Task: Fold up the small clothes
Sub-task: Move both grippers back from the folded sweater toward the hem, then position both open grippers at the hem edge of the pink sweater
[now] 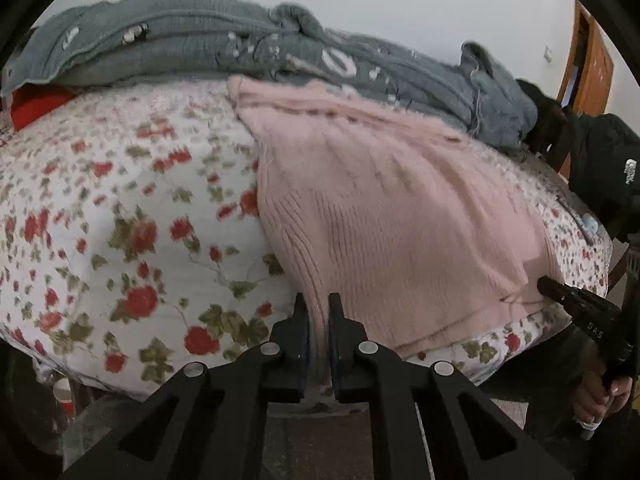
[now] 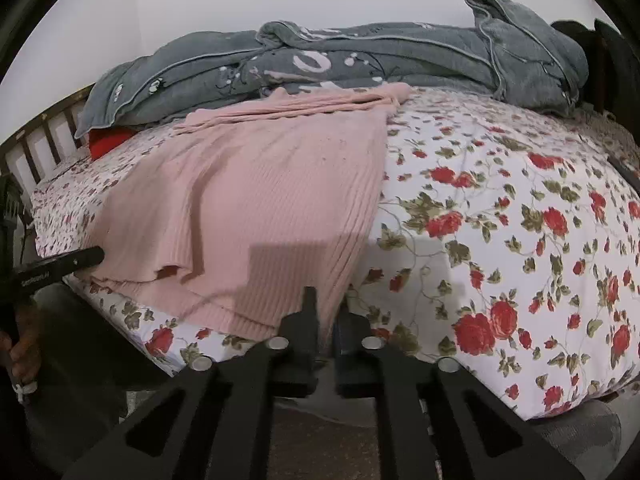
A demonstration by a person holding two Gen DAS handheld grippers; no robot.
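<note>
I am pinching the pink sweater [image 1: 384, 208] at the bed's [image 1: 132, 216] near edge: left claw [image 1: 318, 312] and right claw [image 2: 328, 312] each clamping a hem corner, its long axis running away toward the far edge.

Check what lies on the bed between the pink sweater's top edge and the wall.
A heap of grey bedding runs along the wall, touching the pink sweater's far edge; a red item peeks from under its left end. The right wrist view shows it best.
</note>
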